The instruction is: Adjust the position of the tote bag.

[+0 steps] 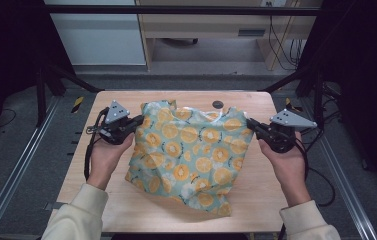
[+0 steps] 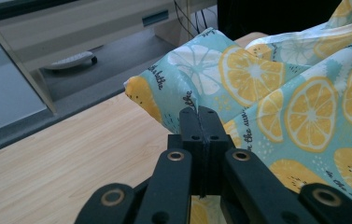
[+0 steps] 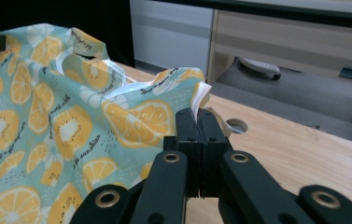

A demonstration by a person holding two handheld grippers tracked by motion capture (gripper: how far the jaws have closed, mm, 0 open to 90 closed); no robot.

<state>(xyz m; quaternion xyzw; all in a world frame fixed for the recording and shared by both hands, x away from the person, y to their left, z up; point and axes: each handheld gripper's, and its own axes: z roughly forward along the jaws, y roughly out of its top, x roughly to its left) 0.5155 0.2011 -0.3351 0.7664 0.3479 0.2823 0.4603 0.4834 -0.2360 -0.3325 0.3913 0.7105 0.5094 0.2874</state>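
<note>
A teal cloth printed with orange slices (image 1: 196, 150) lies rumpled across the middle of the wooden table (image 1: 261, 200), its far edge lifted. My left gripper (image 1: 140, 121) is shut on the cloth's left upper edge; in the left gripper view the jaws (image 2: 200, 112) pinch the fabric (image 2: 276, 88). My right gripper (image 1: 250, 123) is shut on the right upper corner, where the right gripper view shows the jaws (image 3: 196, 114) clamped on a folded edge of the cloth (image 3: 71, 121). The cloth hangs stretched between both grippers, and its near part rests on the table.
A round hole (image 1: 218, 104) sits in the tabletop near the far edge, behind the cloth. Dark frame struts (image 1: 66, 77) flank the table. A cabinet and cables (image 1: 281, 45) stand on the floor beyond.
</note>
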